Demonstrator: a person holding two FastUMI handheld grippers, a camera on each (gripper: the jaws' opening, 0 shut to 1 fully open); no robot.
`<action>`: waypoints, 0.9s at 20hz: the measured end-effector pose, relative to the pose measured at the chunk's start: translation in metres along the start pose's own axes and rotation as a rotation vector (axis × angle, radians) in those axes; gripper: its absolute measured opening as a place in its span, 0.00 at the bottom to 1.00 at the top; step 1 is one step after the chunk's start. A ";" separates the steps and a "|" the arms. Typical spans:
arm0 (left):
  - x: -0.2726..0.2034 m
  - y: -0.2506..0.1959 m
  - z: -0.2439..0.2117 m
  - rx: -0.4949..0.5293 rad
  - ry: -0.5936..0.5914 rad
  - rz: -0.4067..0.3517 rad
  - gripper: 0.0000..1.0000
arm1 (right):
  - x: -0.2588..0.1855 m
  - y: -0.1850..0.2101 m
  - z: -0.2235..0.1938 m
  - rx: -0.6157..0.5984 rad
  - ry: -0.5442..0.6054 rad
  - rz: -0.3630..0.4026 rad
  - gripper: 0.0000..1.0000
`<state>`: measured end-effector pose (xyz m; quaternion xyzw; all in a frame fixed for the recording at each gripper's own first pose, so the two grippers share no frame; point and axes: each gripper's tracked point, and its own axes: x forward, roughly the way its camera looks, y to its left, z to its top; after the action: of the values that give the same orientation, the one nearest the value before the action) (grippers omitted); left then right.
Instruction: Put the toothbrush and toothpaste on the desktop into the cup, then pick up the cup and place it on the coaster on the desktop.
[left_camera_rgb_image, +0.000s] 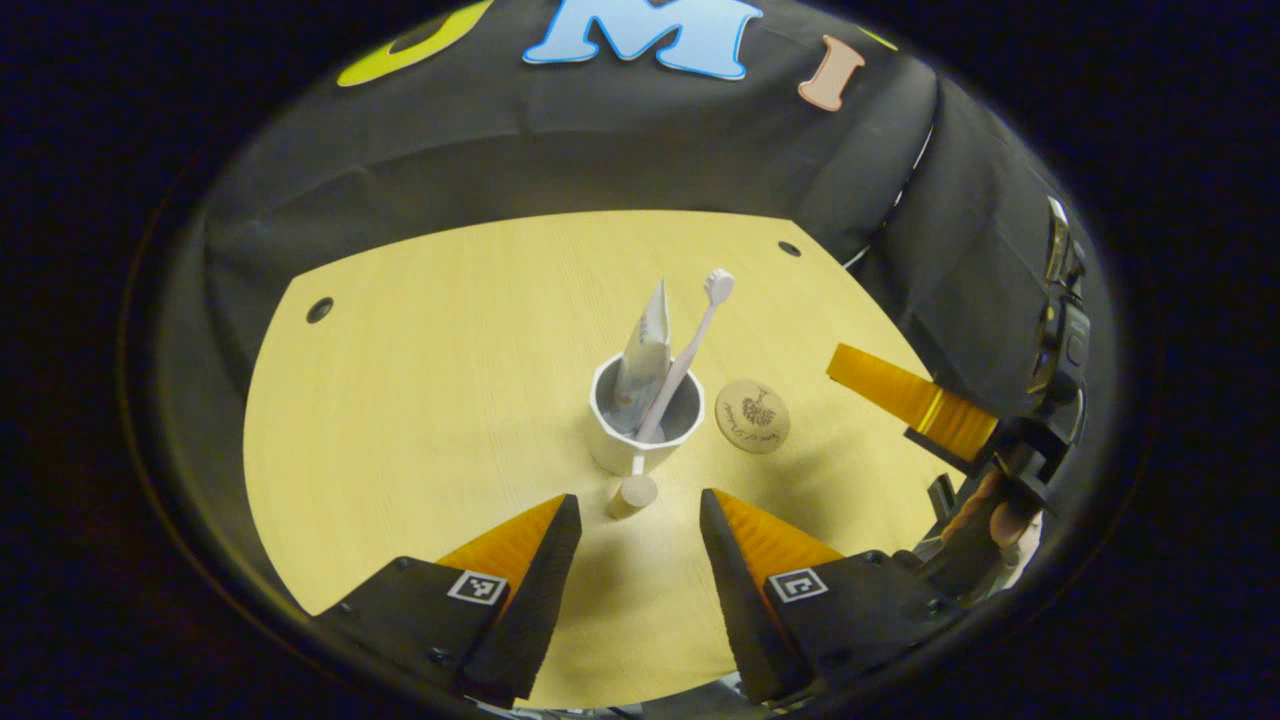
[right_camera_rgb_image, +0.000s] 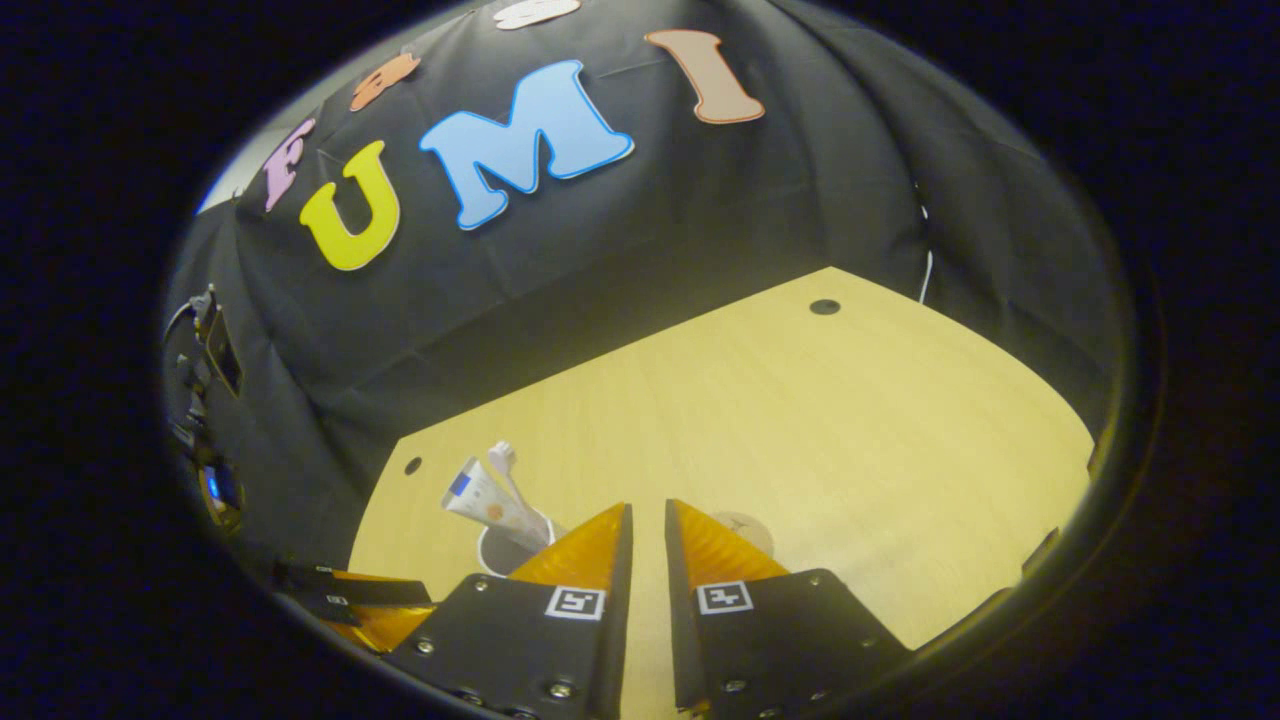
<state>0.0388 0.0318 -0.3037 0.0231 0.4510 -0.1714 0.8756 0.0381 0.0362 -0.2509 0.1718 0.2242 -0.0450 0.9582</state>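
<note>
A white cup (left_camera_rgb_image: 612, 448) stands upright mid-table, holding a toothpaste tube (left_camera_rgb_image: 645, 350) and a pale toothbrush (left_camera_rgb_image: 716, 286), both leaning right. Its handle (left_camera_rgb_image: 634, 492) points at me. My left gripper (left_camera_rgb_image: 638, 528) is open just short of the handle, touching nothing. The round wooden coaster (left_camera_rgb_image: 752, 415) lies flat beside the cup, to its right. My right gripper (right_camera_rgb_image: 648, 535) hangs above the table, shut on nothing; in the left gripper view that right gripper (left_camera_rgb_image: 912, 398) hovers right of the coaster. In the right gripper view the cup (right_camera_rgb_image: 500, 548), toothpaste (right_camera_rgb_image: 482, 496) and coaster (right_camera_rgb_image: 748, 527) sit partly behind its fingers.
The light wooden table (left_camera_rgb_image: 420, 400) has small dark holes (left_camera_rgb_image: 319, 309) near its far corners. Black cloth walls close it in at the back and the right. A hand (left_camera_rgb_image: 1000, 515) holds the right gripper at the table's right edge.
</note>
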 end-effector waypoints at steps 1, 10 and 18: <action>0.009 0.002 -0.001 0.006 0.026 0.005 0.80 | -0.004 -0.009 -0.001 0.012 0.002 -0.013 0.19; 0.067 0.013 -0.007 0.055 0.190 0.061 0.80 | -0.030 -0.080 0.001 0.102 0.004 -0.124 0.19; 0.100 0.013 -0.014 0.081 0.255 0.080 0.77 | -0.034 -0.107 -0.011 0.145 0.050 -0.158 0.19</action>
<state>0.0853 0.0191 -0.3935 0.0980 0.5502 -0.1502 0.8156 -0.0144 -0.0597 -0.2778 0.2234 0.2569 -0.1322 0.9309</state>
